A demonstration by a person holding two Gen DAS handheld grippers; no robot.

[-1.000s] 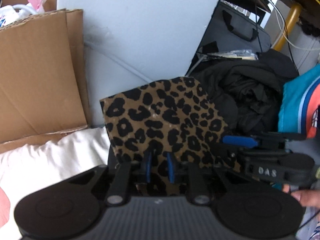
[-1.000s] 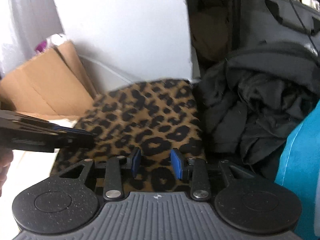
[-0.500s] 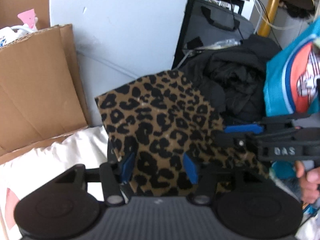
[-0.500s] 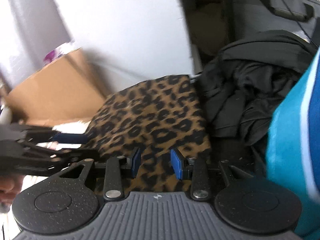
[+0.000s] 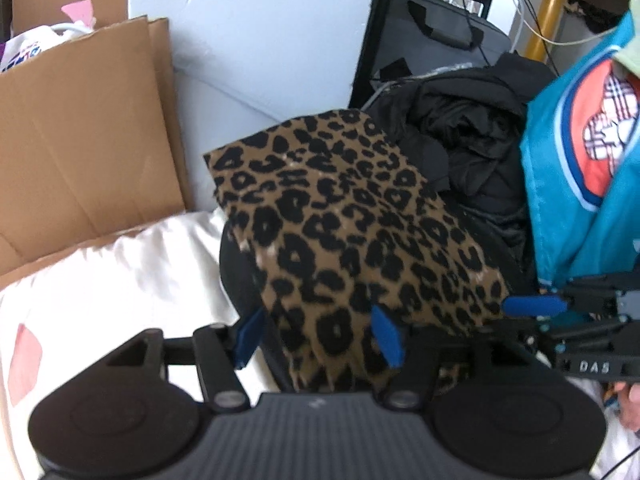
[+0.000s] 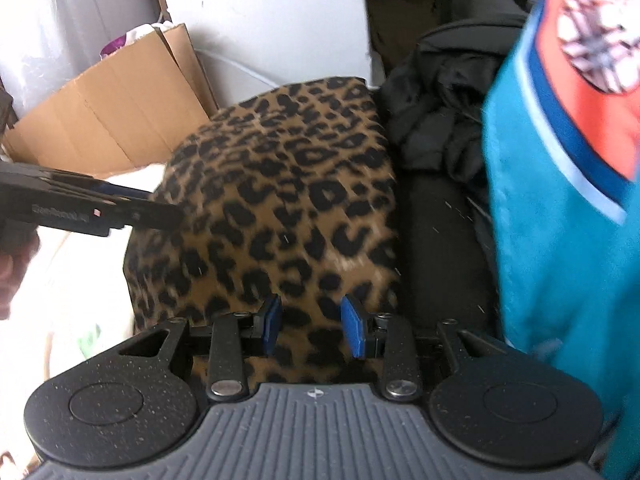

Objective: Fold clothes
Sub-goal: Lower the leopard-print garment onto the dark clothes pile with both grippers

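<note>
Between two grippers, one folded leopard-print garment (image 5: 344, 236) atop dark fabric, beside one crumpled black garment (image 5: 472, 148) and one teal jersey (image 5: 576, 160), cut off. Left gripper (image 5: 318, 336) opening, pads straddling cloth without pressing. Right gripper (image 6: 314, 330) parted; contact hard to judge.

Leopard cloth (image 5: 344, 224) matt, soft; cardboard (image 5: 80, 136) plain.

Teal jersey (image 6: 560, 240) blurred, cut by the right edge; leopard-print cloth's (image 5: 352, 240) near hem hidden behind the camera mount
</note>
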